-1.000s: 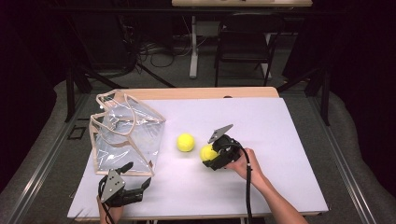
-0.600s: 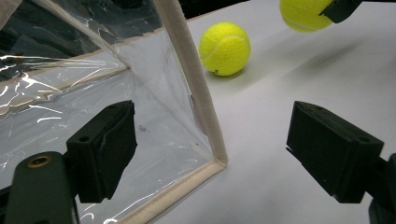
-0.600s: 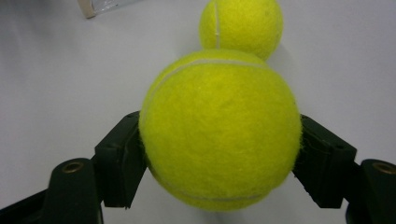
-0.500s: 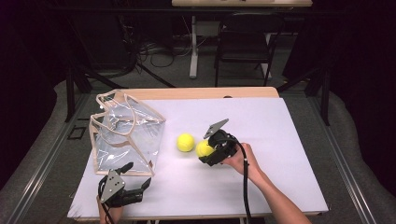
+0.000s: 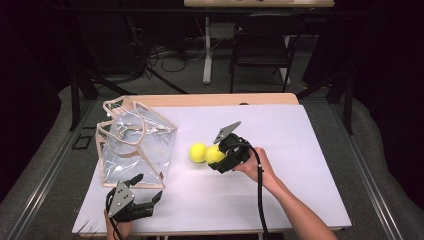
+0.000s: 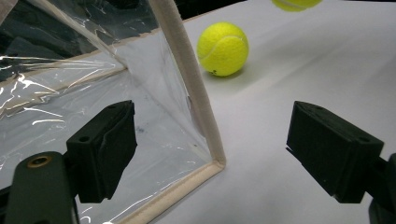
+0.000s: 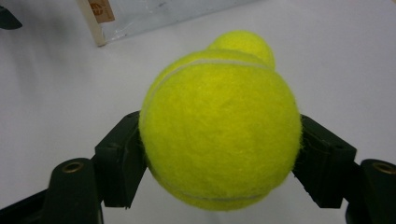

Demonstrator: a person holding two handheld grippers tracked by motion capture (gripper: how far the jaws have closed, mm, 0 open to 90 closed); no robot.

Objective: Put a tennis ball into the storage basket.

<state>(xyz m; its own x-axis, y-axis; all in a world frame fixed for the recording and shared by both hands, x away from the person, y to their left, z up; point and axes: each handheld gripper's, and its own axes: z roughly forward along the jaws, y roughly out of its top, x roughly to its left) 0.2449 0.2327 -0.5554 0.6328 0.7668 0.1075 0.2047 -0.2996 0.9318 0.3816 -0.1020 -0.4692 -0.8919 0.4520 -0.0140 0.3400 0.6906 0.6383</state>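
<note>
Held tennis ball: bright yellow felt with a pale curved seam, gripped at its two sides between the black jaws of my right gripper, lifted just off the white table. Second tennis ball: same yellow, resting on the table just beside the held one, between it and the clear bag, apart from the bag.

Black grippers with grey plates, black cables

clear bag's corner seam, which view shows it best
The left gripper view: the clear bag corner seam runs close up between the open claw. The high view shows the whole bag, small. The right gripper view catches one edge.
</note>
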